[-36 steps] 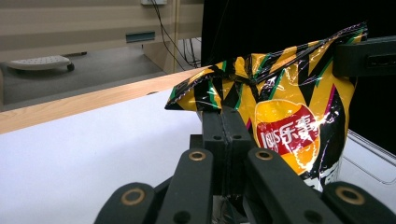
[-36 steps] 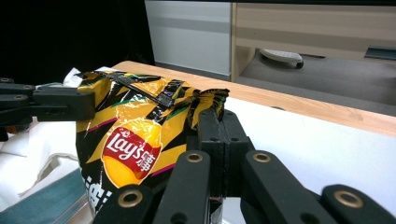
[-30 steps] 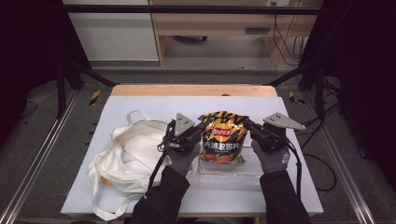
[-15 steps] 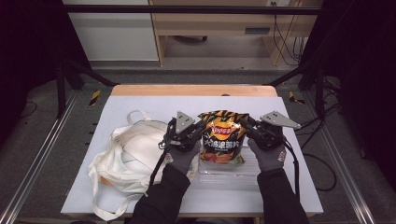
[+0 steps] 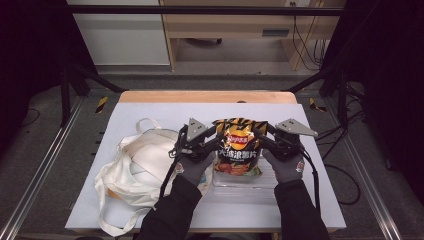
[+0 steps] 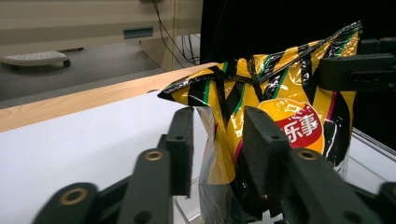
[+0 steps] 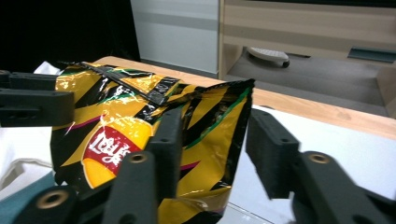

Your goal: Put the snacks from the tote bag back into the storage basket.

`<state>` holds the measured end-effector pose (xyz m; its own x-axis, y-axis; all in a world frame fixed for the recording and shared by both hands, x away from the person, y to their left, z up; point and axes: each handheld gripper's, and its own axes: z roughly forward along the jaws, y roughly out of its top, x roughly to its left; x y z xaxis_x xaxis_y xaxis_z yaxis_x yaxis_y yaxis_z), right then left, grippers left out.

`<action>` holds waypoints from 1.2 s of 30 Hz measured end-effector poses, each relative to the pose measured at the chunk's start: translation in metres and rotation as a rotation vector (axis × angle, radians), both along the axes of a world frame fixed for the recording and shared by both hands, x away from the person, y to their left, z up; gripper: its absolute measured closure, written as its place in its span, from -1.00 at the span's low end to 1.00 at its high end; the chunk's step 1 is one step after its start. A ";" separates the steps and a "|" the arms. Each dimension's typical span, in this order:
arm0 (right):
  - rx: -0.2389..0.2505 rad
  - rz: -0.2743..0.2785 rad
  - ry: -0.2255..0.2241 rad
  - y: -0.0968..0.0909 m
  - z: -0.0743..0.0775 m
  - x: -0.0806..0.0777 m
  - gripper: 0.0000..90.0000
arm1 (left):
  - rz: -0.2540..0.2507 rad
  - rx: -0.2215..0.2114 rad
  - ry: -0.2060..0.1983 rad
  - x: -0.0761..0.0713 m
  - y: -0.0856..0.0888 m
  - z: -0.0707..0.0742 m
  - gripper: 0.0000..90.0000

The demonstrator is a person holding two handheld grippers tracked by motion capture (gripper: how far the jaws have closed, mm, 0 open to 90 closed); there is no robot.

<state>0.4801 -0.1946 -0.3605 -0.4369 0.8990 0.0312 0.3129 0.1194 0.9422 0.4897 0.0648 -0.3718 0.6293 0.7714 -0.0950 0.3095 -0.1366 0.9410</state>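
Note:
A yellow and black chip bag stands upright in a clear plastic tray at the middle of the white table. My left gripper is at the bag's upper left edge and my right gripper at its upper right edge. Both pairs of jaws have just been opening. In the left gripper view the bag has its side edge between the parted jaws of the left gripper, unpressed. In the right gripper view the bag has its other edge between the parted jaws of the right gripper.
A crumpled white tote bag lies on the table left of the tray, by the left forearm. The table's wooden far edge runs behind the bag. Metal frame rails flank the table on both sides.
Both grippers' jaws have parted from the chip bag's top corners, which they pinched a second ago. The bag stays upright in the tray and the hands have hardly moved.

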 end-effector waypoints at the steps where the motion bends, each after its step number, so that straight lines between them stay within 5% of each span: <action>1: 0.001 -0.002 -0.005 0.000 0.000 -0.001 0.14 | -0.003 0.003 0.001 0.000 0.001 0.001 0.34; 7: 0.018 -0.012 -0.030 -0.005 0.004 -0.006 -0.21 | -0.043 0.004 0.014 -0.001 0.016 0.008 0.04; 20: 0.024 -0.002 -0.062 -0.021 0.009 -0.029 -0.39 | -0.104 0.084 0.001 -0.014 0.058 0.022 -0.21; 36: -0.031 0.012 -0.030 -0.041 -0.008 -0.051 -0.54 | -0.046 0.142 0.007 -0.037 0.121 0.005 -0.29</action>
